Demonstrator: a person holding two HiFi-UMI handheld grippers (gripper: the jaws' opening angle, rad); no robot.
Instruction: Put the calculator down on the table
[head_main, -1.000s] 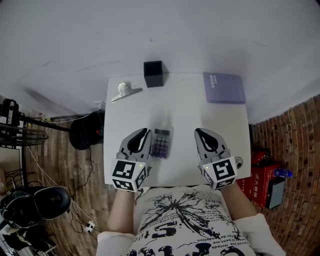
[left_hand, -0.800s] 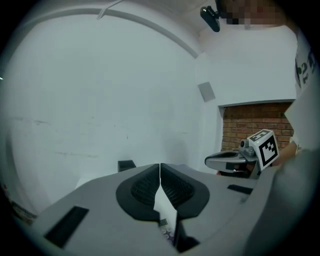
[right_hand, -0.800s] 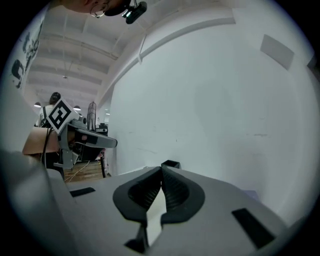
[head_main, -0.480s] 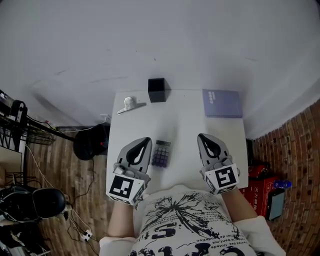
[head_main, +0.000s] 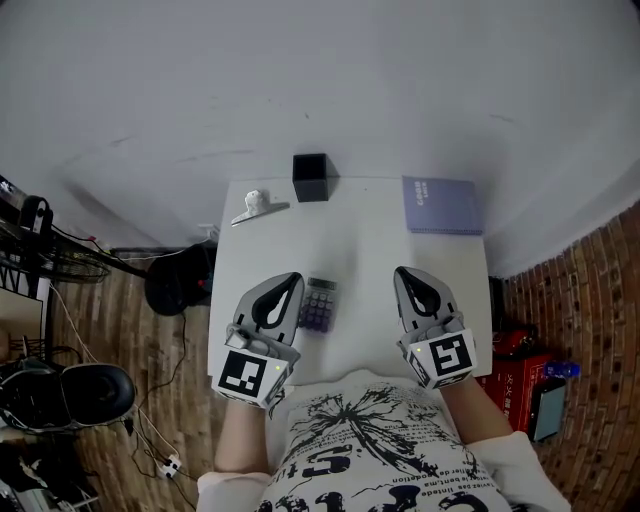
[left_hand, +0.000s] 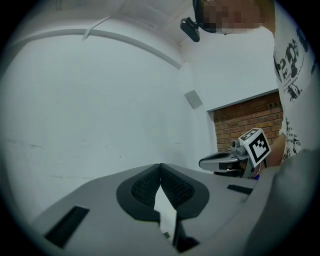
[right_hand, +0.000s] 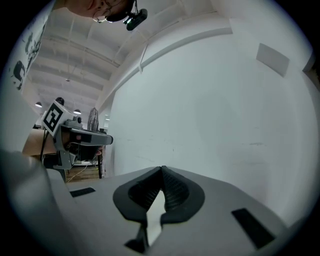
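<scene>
The calculator (head_main: 320, 303), grey with purple keys, lies flat on the white table (head_main: 370, 250) near its front edge. My left gripper (head_main: 291, 281) hovers just left of it, above the table, and holds nothing. In the left gripper view its ribbed pads (left_hand: 150, 185) meet at the tip of the left gripper (left_hand: 160, 167), which faces the white wall. My right gripper (head_main: 402, 274) hangs over the table's right half, apart from the calculator. Its jaws are closed too, with nothing between them, as the right gripper (right_hand: 161, 171) shows in its own view.
At the table's far edge stand a black box (head_main: 311, 177), a metal clip (head_main: 258, 207) and a purple notebook (head_main: 442, 205). A black round object (head_main: 178, 280) sits on the floor at left, a red box (head_main: 520, 385) at right. The person's torso is at the near edge.
Both grippers have risen off the table and come nearer the camera. The left one has left the calculator's side; the calculator stays on the table.
</scene>
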